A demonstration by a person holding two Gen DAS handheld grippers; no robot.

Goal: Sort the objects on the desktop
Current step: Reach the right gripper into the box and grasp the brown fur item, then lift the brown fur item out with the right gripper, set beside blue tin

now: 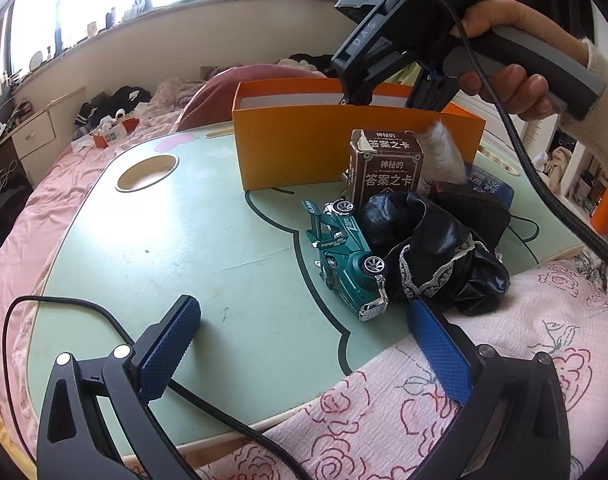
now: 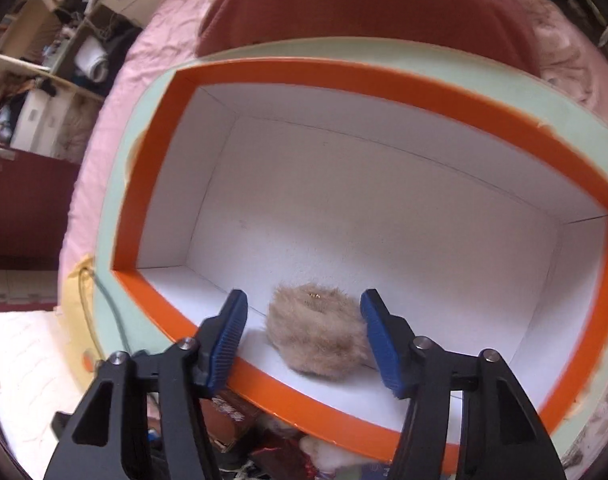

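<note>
On the green lap table [image 1: 184,240], the toy car [image 1: 346,256], card box [image 1: 386,168] and black pouch [image 1: 436,252] await sorting, while one fur ball [image 2: 318,332] already lies in the orange box [image 2: 344,76] between the right gripper's [image 2: 304,336] spread jaws, and the left gripper [image 1: 304,344] hovers released, holding nothing.

The left gripper [image 1: 304,344] hung low with its blue-padded jaws spread wide, gripping nothing. The right gripper [image 2: 304,332] pointed steeply downward, jaws parted and empty, its grey handle gripped by the person's right hand [image 1: 512,60] in a white sleeve.
</note>
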